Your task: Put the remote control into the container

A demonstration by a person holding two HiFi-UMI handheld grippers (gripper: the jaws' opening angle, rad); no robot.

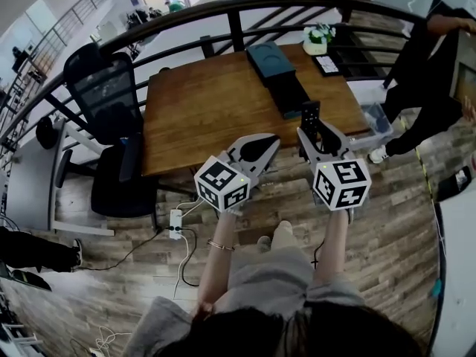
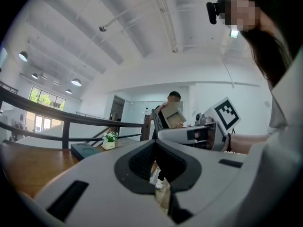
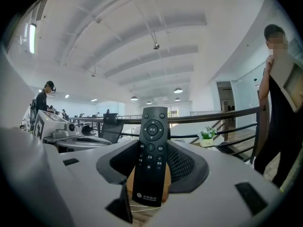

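Remote control (image 3: 150, 155) upright, clamped in right gripper (image 1: 320, 134) jaws at table (image 1: 201, 110) edge; left gripper (image 1: 265, 148) jaws together.

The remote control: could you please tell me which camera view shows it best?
The right gripper view. There the remote control stands upright, clamped in the right gripper, buttons facing the camera. The head view shows it only small and dark, poking from that gripper. The left gripper view gives at most a thin dark edge.
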